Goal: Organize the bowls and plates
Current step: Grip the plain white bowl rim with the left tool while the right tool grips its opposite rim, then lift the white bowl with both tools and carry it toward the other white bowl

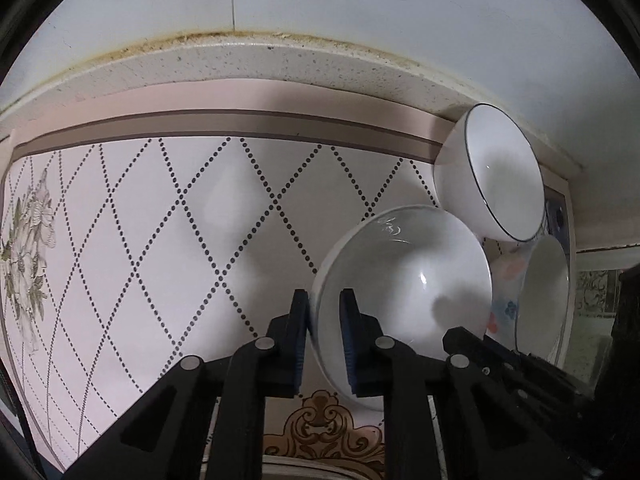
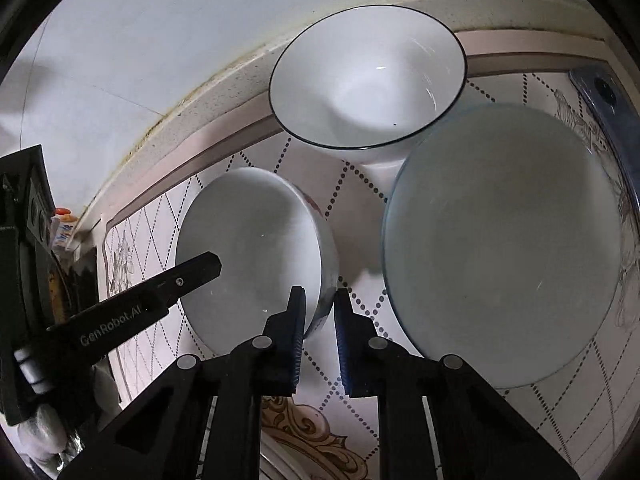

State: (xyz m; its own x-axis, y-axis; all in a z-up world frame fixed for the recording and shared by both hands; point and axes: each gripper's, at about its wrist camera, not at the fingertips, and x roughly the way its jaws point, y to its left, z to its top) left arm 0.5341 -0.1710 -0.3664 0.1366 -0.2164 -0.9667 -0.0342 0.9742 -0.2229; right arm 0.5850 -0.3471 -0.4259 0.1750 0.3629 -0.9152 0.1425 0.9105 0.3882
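A small white bowl (image 1: 408,272) (image 2: 248,240) with a coloured pattern on its outer wall sits between both grippers. My left gripper (image 1: 326,308) is shut on its left rim, one pad inside and one outside. My right gripper (image 2: 320,308) is shut on the opposite rim of the same bowl. The right gripper's finger (image 1: 460,336) shows at the bowl's right side in the left wrist view. The left gripper's finger (image 2: 200,270) reaches over the bowl in the right wrist view. A black-rimmed white bowl (image 1: 492,184) (image 2: 368,80) stands behind. A wide pale dish (image 1: 544,300) (image 2: 500,240) lies to the right.
Everything rests on a mat (image 1: 160,240) (image 2: 356,216) printed with dotted diamonds, laid on a speckled counter ledge (image 1: 280,64) against a white tiled wall. A dark blue flat object (image 2: 604,92) lies at the mat's far right. Small bottles (image 2: 64,224) stand at the left edge.
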